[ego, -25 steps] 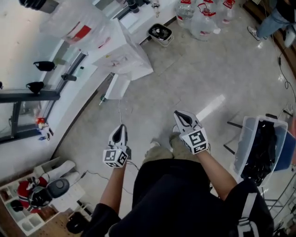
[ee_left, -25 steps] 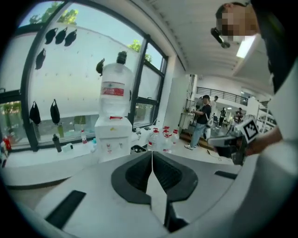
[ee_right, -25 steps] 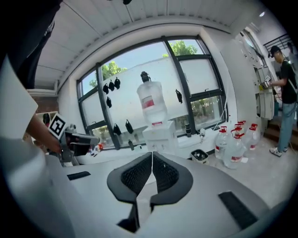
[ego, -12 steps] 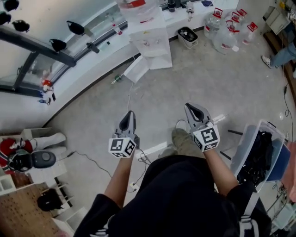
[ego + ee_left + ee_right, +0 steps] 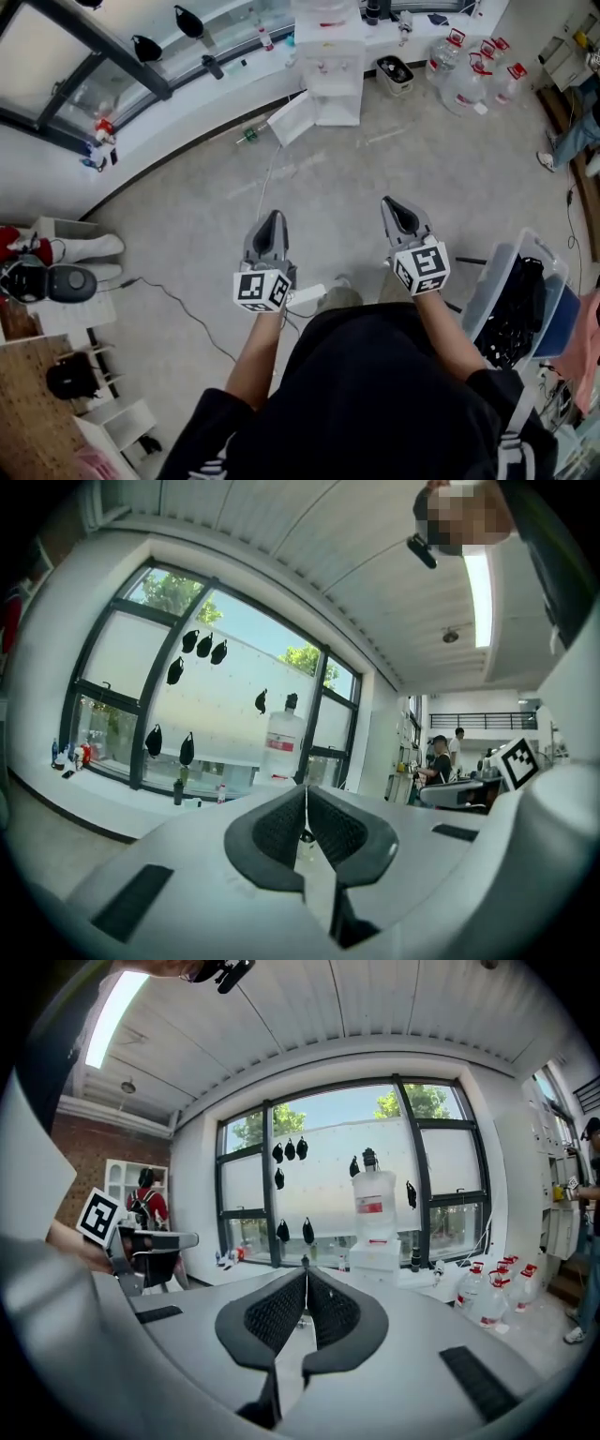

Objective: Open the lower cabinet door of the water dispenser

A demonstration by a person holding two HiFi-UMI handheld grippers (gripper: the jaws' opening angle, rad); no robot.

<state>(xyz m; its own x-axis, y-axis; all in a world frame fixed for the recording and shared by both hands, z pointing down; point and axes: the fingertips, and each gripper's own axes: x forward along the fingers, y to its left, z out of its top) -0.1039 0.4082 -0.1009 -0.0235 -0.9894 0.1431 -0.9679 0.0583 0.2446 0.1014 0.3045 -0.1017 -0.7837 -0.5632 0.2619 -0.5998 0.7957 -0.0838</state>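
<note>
The white water dispenser (image 5: 330, 58) stands against the window ledge at the top of the head view, a clear bottle on top. Its lower cabinet door (image 5: 292, 118) stands swung out to the left over the floor. Both grippers hover far from it above the floor, in front of the person's body. My left gripper (image 5: 274, 219) is shut and holds nothing. My right gripper (image 5: 395, 205) is likewise shut and holds nothing. In the left gripper view the dispenser (image 5: 283, 745) shows just beyond the shut left gripper (image 5: 306, 793). In the right gripper view the dispenser (image 5: 375, 1234) stands right of the shut right gripper (image 5: 306, 1267).
Several water jugs (image 5: 473, 80) and a small bin (image 5: 395, 75) stand right of the dispenser. A plastic crate of dark items (image 5: 517, 302) is at my right. A cable (image 5: 178, 305) runs across the floor. A low shelf (image 5: 56, 281) is at the left; a person's leg (image 5: 570, 136) at the right edge.
The dispenser now sits farther off and nearer the top middle of the head view. Both grippers rose and stayed shut, side by side.
</note>
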